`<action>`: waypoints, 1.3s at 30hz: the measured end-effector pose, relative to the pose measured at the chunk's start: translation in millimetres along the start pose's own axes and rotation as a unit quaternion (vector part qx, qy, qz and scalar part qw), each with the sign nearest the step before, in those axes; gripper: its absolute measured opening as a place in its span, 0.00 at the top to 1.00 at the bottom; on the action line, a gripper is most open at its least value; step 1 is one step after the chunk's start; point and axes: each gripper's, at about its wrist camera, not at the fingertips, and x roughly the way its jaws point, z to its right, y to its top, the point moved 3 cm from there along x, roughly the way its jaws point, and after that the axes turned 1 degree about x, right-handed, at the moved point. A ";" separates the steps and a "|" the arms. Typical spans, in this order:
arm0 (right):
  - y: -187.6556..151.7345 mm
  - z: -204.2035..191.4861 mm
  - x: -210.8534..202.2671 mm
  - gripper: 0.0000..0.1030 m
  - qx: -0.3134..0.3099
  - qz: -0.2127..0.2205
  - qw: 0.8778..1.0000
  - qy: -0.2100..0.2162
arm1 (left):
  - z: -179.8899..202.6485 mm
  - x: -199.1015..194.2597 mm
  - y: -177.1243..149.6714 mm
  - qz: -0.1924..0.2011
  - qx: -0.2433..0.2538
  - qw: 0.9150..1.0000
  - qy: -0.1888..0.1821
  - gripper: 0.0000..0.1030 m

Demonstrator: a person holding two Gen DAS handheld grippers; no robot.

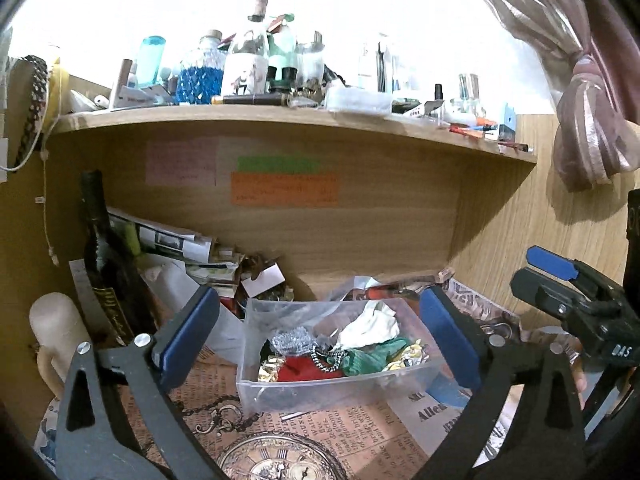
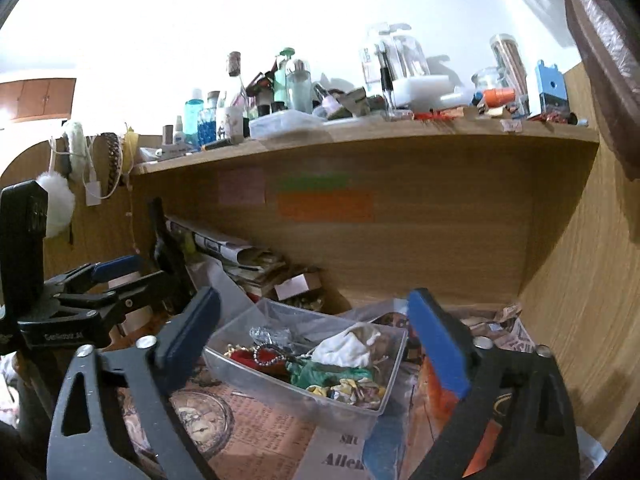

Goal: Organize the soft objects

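A clear plastic bin (image 1: 320,388) (image 2: 280,384) stands on printed paper under a wooden shelf. It holds a white cloth (image 1: 372,324) (image 2: 348,346), a green cloth (image 1: 372,356) (image 2: 320,374), a red cloth (image 1: 308,368) (image 2: 256,358), silver mesh, gold bits and a chain. My left gripper (image 1: 320,294) (image 2: 144,272) is open wide in front of the bin, pads touching nothing. My right gripper (image 2: 312,298) (image 1: 532,272) is open just as wide to its right, short of the bin, with nothing between its pads.
The shelf (image 1: 280,120) above is crowded with bottles and jars. A dark bottle (image 1: 100,248) and stacked newspapers (image 1: 168,240) fill the back left corner. A wooden side wall (image 2: 580,280) closes the right. A tied curtain (image 1: 588,120) hangs at upper right.
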 end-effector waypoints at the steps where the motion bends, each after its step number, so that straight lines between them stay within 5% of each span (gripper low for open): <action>1: 0.1 -0.7 -2.0 0.02 0.000 0.003 1.000 0.000 | 1.1 -2.0 0.3 0.001 0.000 1.000 0.001 0.00; 39: -5.5 -0.4 -4.3 0.00 0.015 -0.003 1.000 0.006 | 2.6 -4.2 -5.5 -0.002 0.003 1.000 -0.002 0.00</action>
